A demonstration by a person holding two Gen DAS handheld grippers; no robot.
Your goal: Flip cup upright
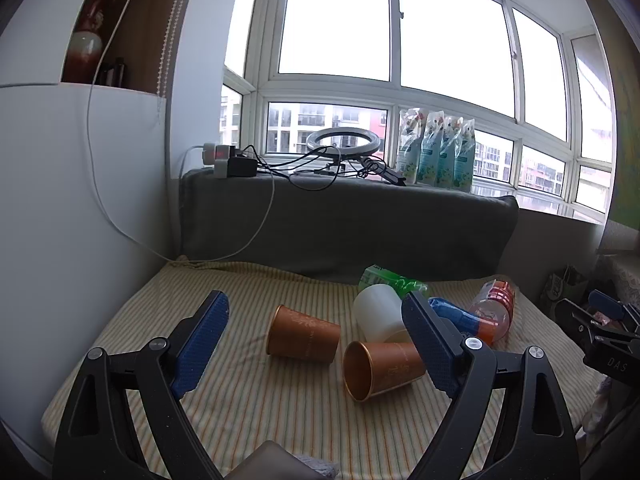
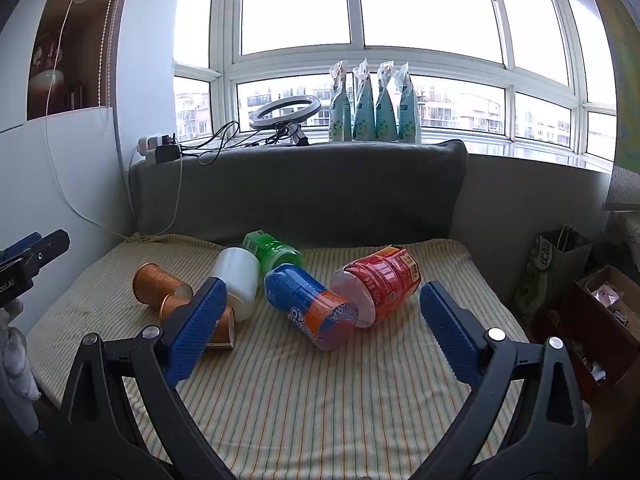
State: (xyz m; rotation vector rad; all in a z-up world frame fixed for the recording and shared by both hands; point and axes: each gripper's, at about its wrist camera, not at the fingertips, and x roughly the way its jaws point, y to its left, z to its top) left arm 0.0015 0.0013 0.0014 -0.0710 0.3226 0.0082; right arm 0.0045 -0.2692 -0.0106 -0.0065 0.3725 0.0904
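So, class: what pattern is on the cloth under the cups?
Thin stripes on cream cloth, clearest in the right wrist view.

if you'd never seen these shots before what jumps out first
A jumble of tipped-over containers lies mid-way across the striped cloth: two copper-coloured metal cups at the left, a white plastic cup beside them, then a blue-and-orange bottle and a red-labelled bottle. Both grippers, left and right, hover open, holding nothing.

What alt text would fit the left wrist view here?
The open left gripper hovers above a striped cloth where two copper cups and a white cup lie on their sides. Tipped bottles lie beyond, below a large window.
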